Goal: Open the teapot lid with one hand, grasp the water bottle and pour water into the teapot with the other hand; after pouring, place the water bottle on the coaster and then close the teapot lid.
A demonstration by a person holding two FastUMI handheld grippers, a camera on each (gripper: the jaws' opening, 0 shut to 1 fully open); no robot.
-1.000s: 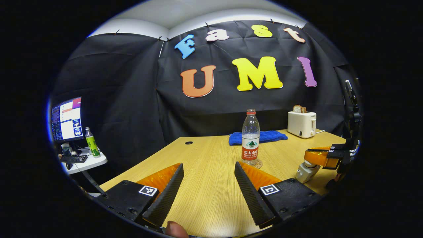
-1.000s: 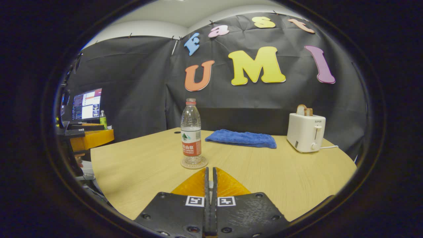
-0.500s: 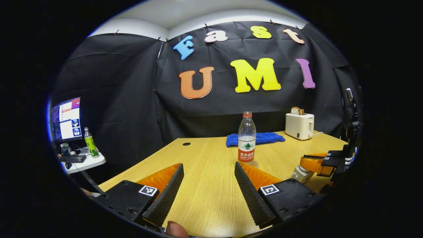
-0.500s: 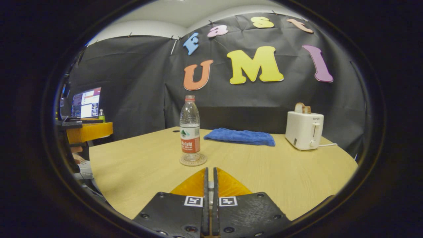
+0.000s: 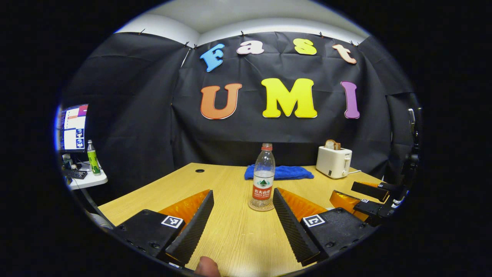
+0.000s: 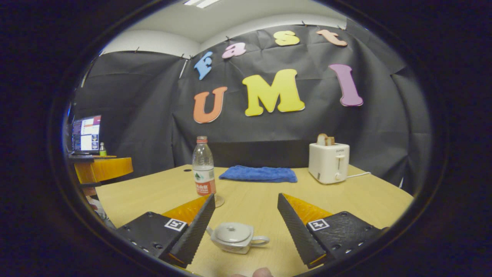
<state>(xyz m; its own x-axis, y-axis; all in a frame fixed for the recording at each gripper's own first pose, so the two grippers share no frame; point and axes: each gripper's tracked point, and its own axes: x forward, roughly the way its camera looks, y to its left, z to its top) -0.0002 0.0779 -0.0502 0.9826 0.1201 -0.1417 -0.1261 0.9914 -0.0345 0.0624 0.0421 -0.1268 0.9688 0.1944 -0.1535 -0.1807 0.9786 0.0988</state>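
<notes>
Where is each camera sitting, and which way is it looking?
Left gripper view: rides on the left tool, looks across the table at the water bottle on its coaster; its own open fingers and a fingertip show, with the right tool at the right edge.
Right gripper view: rides on the right tool, looks down at the lidded teapot between its open fingers.
Both share the water bottle, blue towel, toaster and monitor.
</notes>
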